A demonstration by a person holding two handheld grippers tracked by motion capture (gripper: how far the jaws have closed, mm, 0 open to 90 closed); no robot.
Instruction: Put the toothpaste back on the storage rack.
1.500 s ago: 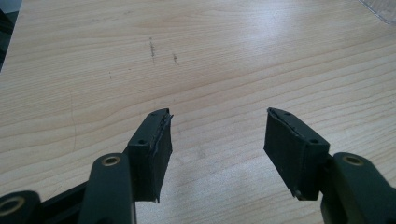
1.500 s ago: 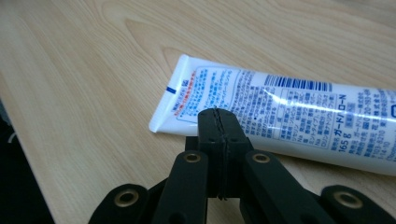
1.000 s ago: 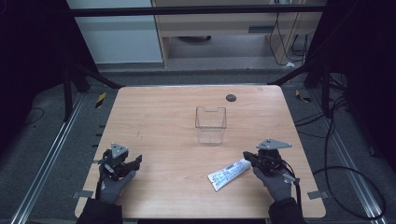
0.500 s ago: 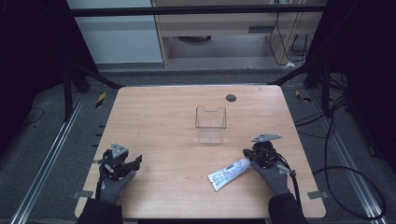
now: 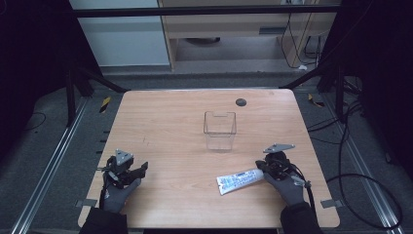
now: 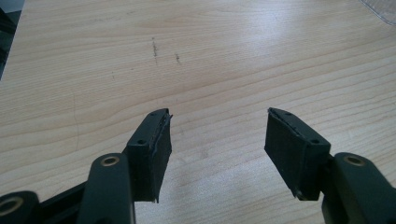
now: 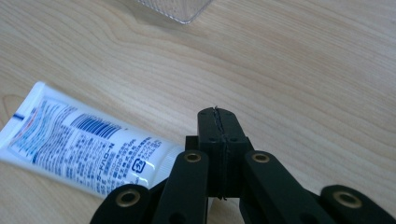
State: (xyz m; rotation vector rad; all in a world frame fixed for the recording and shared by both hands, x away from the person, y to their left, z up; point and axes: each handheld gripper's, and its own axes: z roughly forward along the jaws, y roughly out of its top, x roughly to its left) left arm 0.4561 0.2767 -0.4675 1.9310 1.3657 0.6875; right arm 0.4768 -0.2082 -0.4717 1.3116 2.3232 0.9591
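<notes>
White tube (image 5: pixel 239 179) crosswise, cap rightward

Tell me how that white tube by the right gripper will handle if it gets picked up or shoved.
The tube lies flat with a crimped, flattened end, so it will probably slide rather than roll. Its glossy printed skin looks slippery and soft, likely to dent or sag in a grip. It seems light, so a nudge from the shut right gripper could skid it.
</notes>
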